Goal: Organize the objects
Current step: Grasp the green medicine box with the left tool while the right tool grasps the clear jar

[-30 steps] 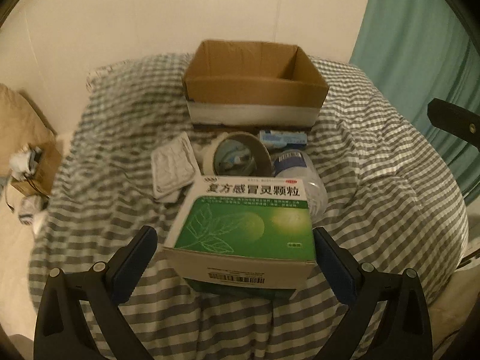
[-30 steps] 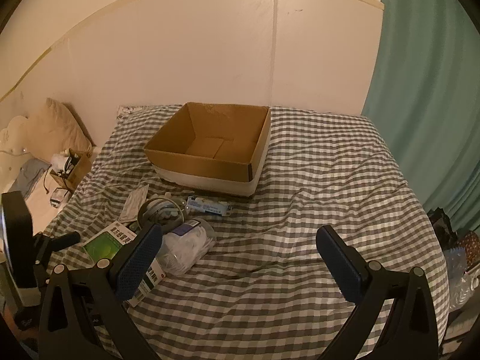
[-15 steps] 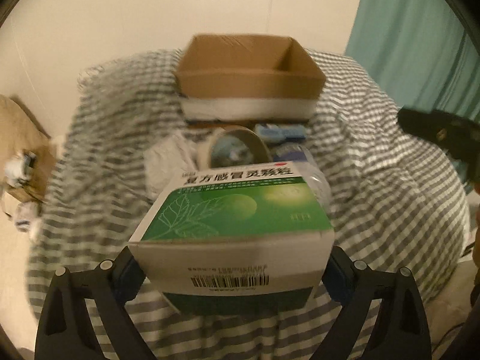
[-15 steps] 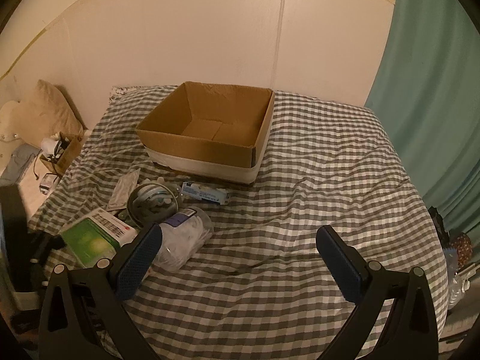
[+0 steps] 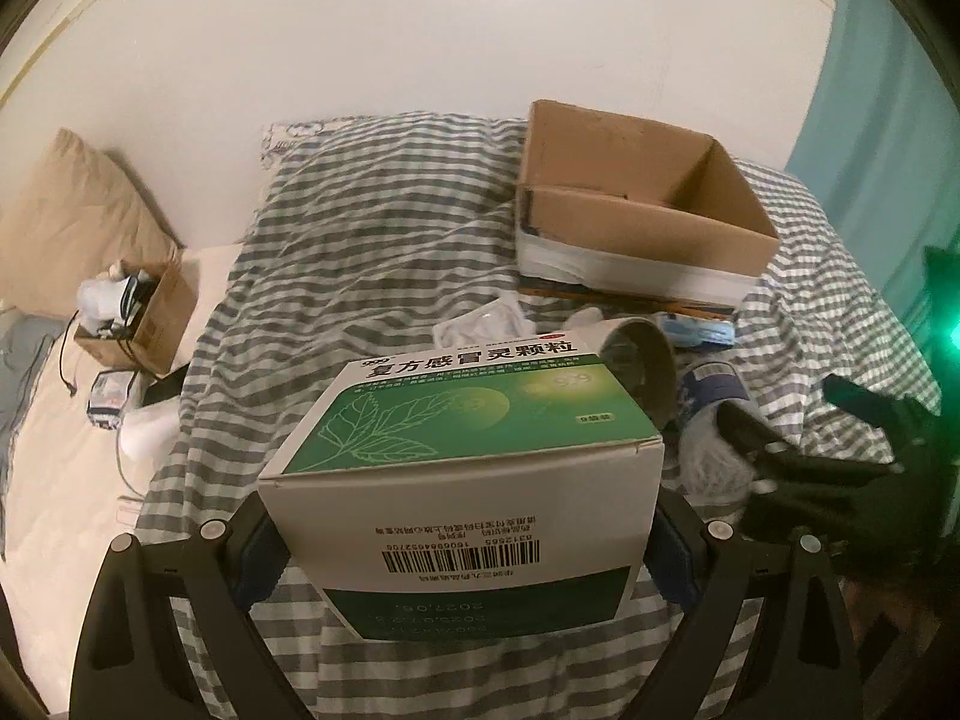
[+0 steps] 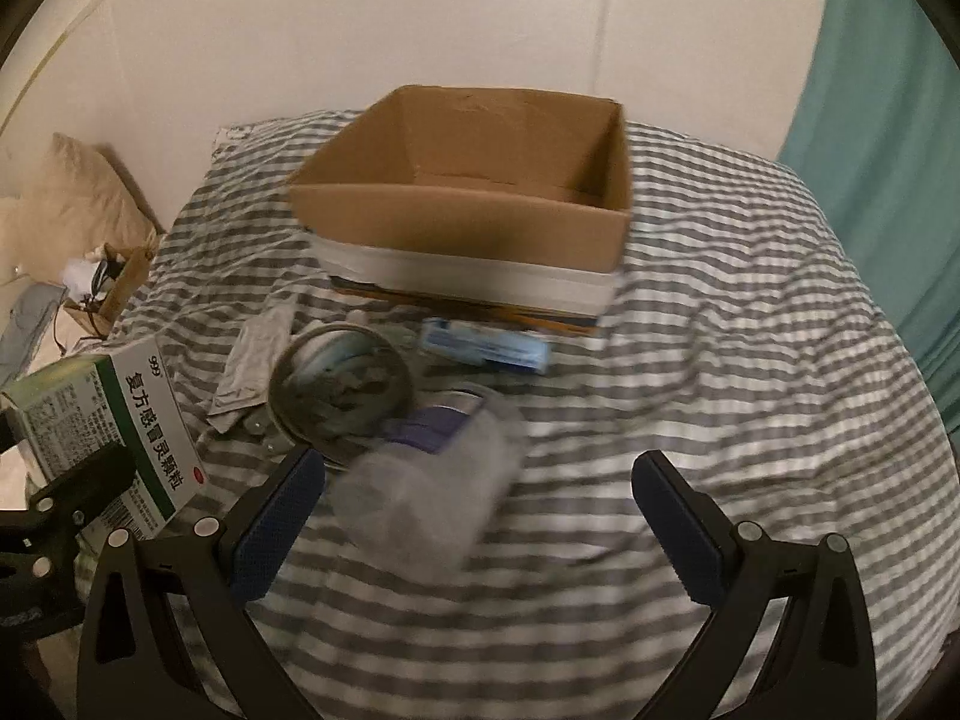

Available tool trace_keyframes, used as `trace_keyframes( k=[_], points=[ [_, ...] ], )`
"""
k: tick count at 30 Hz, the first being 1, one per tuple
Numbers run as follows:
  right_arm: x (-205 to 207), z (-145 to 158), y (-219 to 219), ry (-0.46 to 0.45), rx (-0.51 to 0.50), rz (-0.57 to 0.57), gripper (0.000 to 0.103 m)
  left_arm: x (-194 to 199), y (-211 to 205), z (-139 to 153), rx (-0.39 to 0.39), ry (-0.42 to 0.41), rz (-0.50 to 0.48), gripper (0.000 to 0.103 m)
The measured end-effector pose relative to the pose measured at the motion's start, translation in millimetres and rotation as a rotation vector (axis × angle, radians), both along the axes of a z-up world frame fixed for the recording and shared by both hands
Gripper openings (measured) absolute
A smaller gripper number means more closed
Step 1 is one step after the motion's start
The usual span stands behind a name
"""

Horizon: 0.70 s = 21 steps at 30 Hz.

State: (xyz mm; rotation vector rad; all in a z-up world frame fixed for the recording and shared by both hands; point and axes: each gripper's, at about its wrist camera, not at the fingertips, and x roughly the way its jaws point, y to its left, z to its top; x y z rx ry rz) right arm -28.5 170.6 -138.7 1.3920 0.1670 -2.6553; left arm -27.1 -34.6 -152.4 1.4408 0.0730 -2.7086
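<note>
My left gripper [image 5: 462, 546] is shut on a green and white medicine box [image 5: 468, 456] and holds it above the checked bed; the box also shows at the left of the right wrist view [image 6: 114, 420]. My right gripper [image 6: 480, 516] is open and empty, low over a clear plastic jar with a purple label [image 6: 432, 480]. An open cardboard box [image 6: 480, 192] stands behind, and it shows in the left wrist view [image 5: 642, 204]. A tape roll [image 6: 342, 390], a blue packet [image 6: 486, 348] and a grey pouch [image 6: 252, 366] lie before it.
The bed has a grey checked cover [image 6: 720, 390]. A teal curtain [image 6: 888, 90] hangs at the right. A pillow [image 5: 66, 216] and a small carton of clutter [image 5: 138, 312] sit on the floor at the left. A white wall is behind.
My left gripper closed on the medicine box, lifted it and swung left. My right gripper moved forward and down toward the plastic jar.
</note>
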Motion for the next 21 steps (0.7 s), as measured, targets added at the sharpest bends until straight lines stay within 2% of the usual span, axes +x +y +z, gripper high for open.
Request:
trace_keyframes(
  k=[8,12,14,17,21],
  points=[
    [-21,-35,-18,-0.05,0.054,-0.049,0.1,-1,-9,-11,-0.012,-0.03,0.018,0.097],
    [-23,-41,-11,-0.073,0.044,-0.036,0.087,-2,-7,-12,-0.019,-0.034,0.02,0.097],
    [-22,-43,-9,-0.079,0.044,-0.024,0.085,-2,-4,-11,-0.021,-0.032,0.014,0.097],
    [-19,-42,-6,-0.093,0.035,-0.014,0.075,-1,1,-8,-0.018,-0.03,0.006,0.097],
    [-11,-39,-4,-0.091,0.063,0.016,0.069,0,8,-2,-0.022,-0.02,0.007,0.097]
  ],
)
